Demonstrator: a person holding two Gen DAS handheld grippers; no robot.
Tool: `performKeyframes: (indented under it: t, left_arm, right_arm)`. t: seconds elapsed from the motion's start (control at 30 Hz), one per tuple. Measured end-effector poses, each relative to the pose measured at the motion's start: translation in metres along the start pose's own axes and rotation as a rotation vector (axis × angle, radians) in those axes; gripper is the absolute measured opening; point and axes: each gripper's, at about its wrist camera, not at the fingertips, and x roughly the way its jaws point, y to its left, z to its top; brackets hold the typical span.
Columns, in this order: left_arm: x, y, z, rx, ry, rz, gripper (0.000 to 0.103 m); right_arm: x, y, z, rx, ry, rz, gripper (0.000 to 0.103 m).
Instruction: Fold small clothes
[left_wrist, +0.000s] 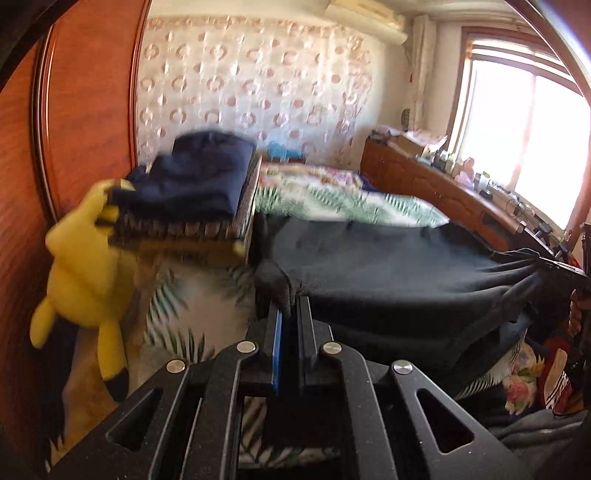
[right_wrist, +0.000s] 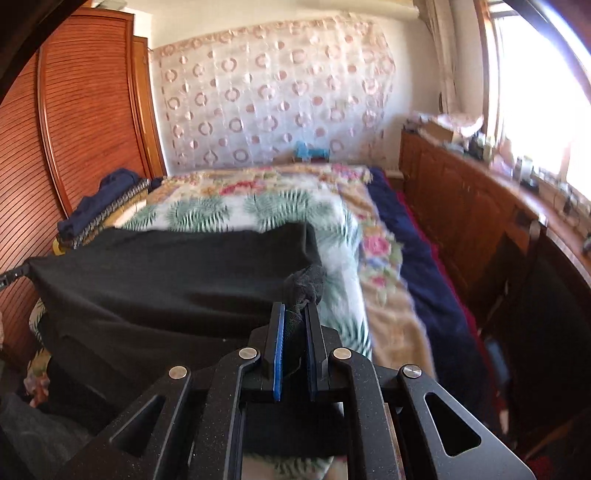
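Clamped shut on opposite corners of black garment (left_wrist: 388, 273) — left gripper (left_wrist: 290, 306), right gripper (right_wrist: 295, 314) — stretched taut above bed (right_wrist: 258, 206), likely to flatten it for folding.

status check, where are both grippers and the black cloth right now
Left gripper shut on black garment. Right gripper shut on its other corner. Garment stretched between them above bed. Nothing in the way.
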Motion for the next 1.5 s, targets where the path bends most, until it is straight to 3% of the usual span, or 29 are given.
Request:
performKeyframes:
  t: [0.13,0.3,0.5,0.7,0.9,1.07,1.13,1.23,1.33,1.37,1.47,1.5]
  left_arm:
    - [0.02,0.002,-0.024,0.003,0.084,0.023,0.007]
    - [0.031,0.001,-0.042,0.002,0.135,0.041,0.007]
    - [0.033,-0.004,-0.049,0.012,0.151,0.047,0.007]
    - [0.036,-0.003,-0.048,0.008,0.156,0.052,0.008]
    - [0.037,-0.006,-0.047,0.019,0.155,0.076,0.011]
    - [0.036,-0.005,-0.048,0.014,0.154,0.075,0.012]
    - [0.037,-0.005,-0.049,0.012,0.155,0.074,0.013]
    - [0.037,-0.004,-0.048,0.009,0.156,0.075,0.02]
    - [0.038,-0.004,-0.049,0.011,0.163,0.073,0.028]
    - [0.039,-0.005,-0.049,0.012,0.168,0.075,0.037]
    - [0.04,-0.002,-0.048,0.007,0.174,0.081,0.045]
    - [0.039,0.0,-0.048,0.0,0.174,0.076,0.052]
  right_arm:
    - [0.009,-0.002,-0.015,0.024,0.06,0.003,0.01]
    - [0.018,0.004,-0.004,0.029,0.089,0.011,0.01]
    - [0.019,0.008,0.008,0.002,0.09,0.003,0.01]
    - [0.025,0.006,-0.012,-0.017,0.128,-0.032,0.01]
    - [0.022,0.013,-0.006,-0.048,0.115,-0.04,0.01]
    - [0.001,0.02,0.014,-0.068,0.033,-0.066,0.023]
    - [-0.005,0.029,0.022,-0.082,0.005,-0.06,0.035]
    - [-0.002,0.051,0.026,-0.116,-0.009,-0.014,0.045]
    - [0.016,0.079,0.025,-0.144,0.0,0.037,0.047]
    - [0.026,0.088,0.023,-0.151,0.009,0.055,0.047]
    - [0.058,0.113,0.016,-0.169,0.058,0.107,0.048]
    - [0.067,0.121,0.014,-0.176,0.075,0.116,0.048]
